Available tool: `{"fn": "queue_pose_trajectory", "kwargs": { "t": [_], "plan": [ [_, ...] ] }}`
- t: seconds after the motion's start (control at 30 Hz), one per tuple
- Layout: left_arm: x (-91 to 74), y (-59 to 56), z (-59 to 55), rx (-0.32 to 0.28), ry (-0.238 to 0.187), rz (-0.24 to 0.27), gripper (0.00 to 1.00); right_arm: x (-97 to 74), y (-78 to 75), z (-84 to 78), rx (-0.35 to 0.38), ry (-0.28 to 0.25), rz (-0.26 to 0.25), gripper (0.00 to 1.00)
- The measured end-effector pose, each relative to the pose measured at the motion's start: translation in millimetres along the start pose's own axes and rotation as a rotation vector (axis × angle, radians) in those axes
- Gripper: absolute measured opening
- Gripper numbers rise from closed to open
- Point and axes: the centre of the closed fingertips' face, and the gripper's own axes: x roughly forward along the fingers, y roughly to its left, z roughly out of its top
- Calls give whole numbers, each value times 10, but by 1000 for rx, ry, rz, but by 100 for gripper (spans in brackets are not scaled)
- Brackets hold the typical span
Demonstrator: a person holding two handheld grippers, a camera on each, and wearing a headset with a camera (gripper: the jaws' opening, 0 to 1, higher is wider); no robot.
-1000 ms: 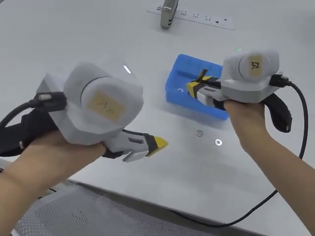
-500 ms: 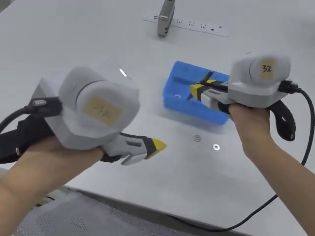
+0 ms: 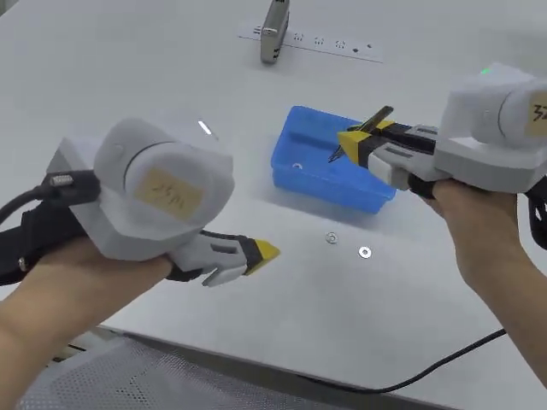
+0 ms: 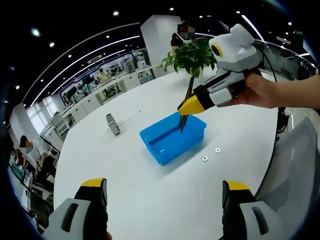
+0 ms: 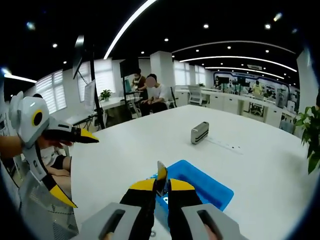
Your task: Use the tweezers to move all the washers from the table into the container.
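A blue container (image 3: pixel 318 181) (image 4: pixel 172 137) (image 5: pixel 202 186) stands mid-table with one washer (image 3: pixel 297 166) (image 4: pixel 162 151) inside. Two washers (image 3: pixel 332 238) (image 3: pixel 365 252) (image 4: pixel 205 159) (image 4: pixel 218 150) lie on the white table just in front of it. My right gripper (image 3: pixel 355 145) (image 4: pixel 192 104) (image 5: pixel 156 186) is shut on the dark tweezers (image 3: pixel 367 128) (image 4: pixel 184 112) (image 5: pixel 161 175). Their tip points down over the container's right part; I cannot make out anything in the tip. My left gripper (image 3: pixel 252 260) (image 4: pixel 165 195) (image 5: pixel 75 165) hovers open and holds nothing, left of the washers.
A power strip (image 3: pixel 329 43) with a metal block (image 3: pixel 273 32) (image 4: pixel 114 124) (image 5: pixel 200 132) lies at the table's far side. A black cable (image 3: pixel 427 367) trails from the right gripper over the near table edge. People sit at desks far behind.
The right gripper has drawn back to the right, and the tweezers now slant down over the container. The left gripper has barely moved. The camera has shifted.
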Motion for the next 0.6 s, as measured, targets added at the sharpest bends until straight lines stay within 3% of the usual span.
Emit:
{"fn": "queue_pose_trajectory", "kwargs": {
  "t": [0.2,0.43,0.6],
  "plan": [
    [-6,-11,44,-29,-28,-7,99,-72,156,-331,-42,86,35,5],
    [0,-21,-1,-15,-11,-6,99,-10,166,-665,-35,162,46,5],
    [8,-40,-2,-22,-15,-14,99,41,171,-785,-26,197,57,5]
  ]
}}
